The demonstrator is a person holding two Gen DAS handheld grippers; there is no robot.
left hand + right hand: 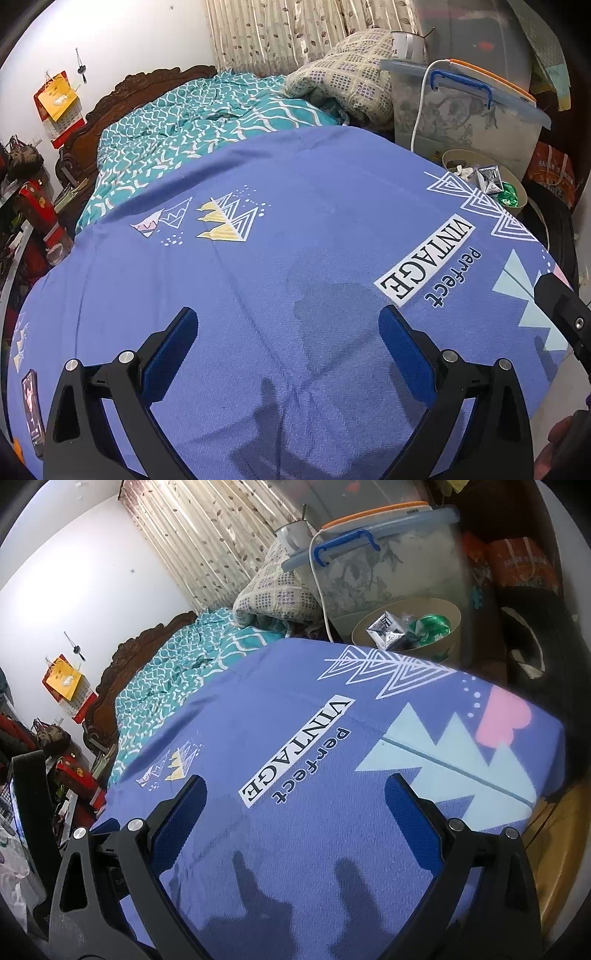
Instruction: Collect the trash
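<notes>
Trash in round beige bin (443, 627) beside bed's far corner: crumpled silver carton (386, 629), green wrapper (432, 624). No loose trash visible on blue "VINTAGE" blanket (295, 221). Left gripper (288, 354) and right gripper (295, 812) hovering above blanket, jaws spread wide, empty. Risk: snagging blanket fabric. Phone (31, 410) visible only in left view.

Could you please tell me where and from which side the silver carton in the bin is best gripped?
Grip the silver carton across its upper corner from above, I'd judge: it sits tilted atop the trash, poking above the rim of the round bin, whose wall blocks any sideways approach.
</notes>
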